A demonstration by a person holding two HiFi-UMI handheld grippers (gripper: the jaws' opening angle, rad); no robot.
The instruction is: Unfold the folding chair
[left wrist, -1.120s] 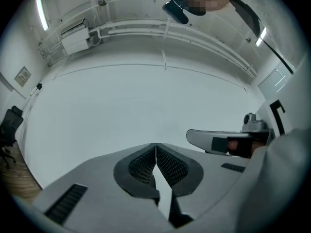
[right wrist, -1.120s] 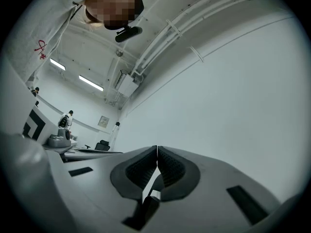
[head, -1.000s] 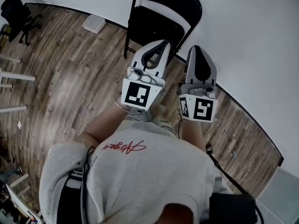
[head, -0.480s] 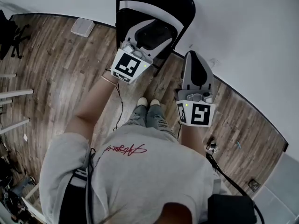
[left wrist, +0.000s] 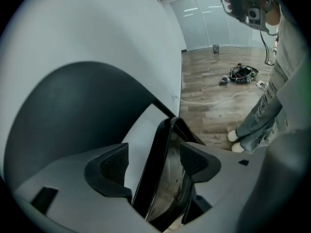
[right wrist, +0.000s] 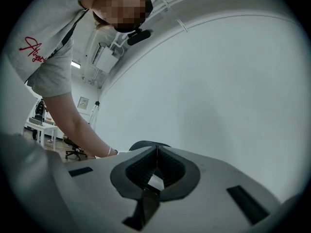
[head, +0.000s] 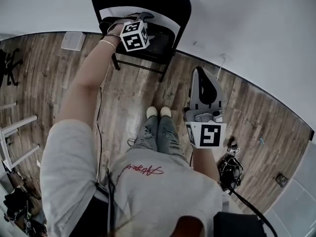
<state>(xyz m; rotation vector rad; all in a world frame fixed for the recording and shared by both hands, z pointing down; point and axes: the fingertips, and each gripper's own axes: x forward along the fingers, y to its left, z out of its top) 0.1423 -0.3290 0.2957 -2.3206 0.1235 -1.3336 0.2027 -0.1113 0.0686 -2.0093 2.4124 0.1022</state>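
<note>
Left gripper (head: 137, 23) drops to the folding chair (head: 165, 4), upper left, jaws just opening wide astride its seat edge (left wrist: 160, 178), unclamped; right gripper (head: 205, 85) closed, empty; unfolding not started.

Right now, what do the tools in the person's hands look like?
The left tool and right tool are smooth light-grey shells with black ribbed pads. Each carries a white cube with black square marks. The person wears a pale short-sleeved T-shirt with red writing, and a thin bracelet on the left wrist.
</note>
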